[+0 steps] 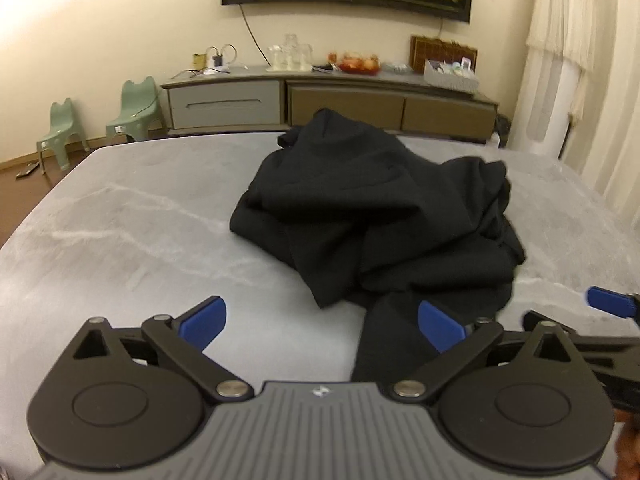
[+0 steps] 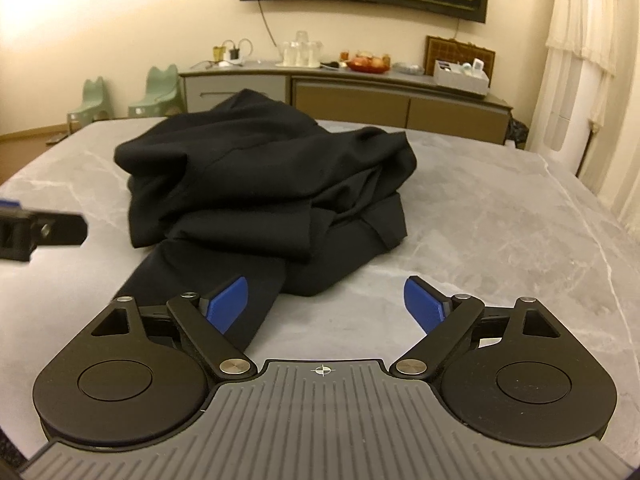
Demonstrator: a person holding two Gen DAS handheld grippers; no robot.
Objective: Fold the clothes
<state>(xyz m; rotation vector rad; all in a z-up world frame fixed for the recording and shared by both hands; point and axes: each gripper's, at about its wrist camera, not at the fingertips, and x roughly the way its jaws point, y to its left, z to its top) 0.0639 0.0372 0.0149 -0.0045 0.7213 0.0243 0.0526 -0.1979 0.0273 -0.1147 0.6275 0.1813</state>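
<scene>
My left claw (image 1: 322, 322) hangs low over the near part of the grey marble-patterned table (image 1: 132, 224), level and pointing toward the far wall, its blue-padded fingers (image 1: 206, 320) spread wide with nothing between them. Only a small white logo mark sits on its ribbed grey body; I can read no writing there.

The crumpled black garment (image 1: 376, 208) lies heaped in the middle of the table, with one long strip trailing toward the near edge. That strip passes under the right finger of my left claw, and I cannot tell whether they touch.

My right claw (image 2: 326, 300) hovers just to the right, at the same low, level pose, fingers (image 2: 422, 302) also parted and holding nothing. Its left finger sits over the edge of the trailing strip. A small crosshair mark is printed on its body; no words.

Beyond the table stand two pale green plastic chairs (image 1: 100, 124), a long grey-and-brown sideboard (image 1: 332, 100) and a white curtain (image 1: 580, 20).
</scene>
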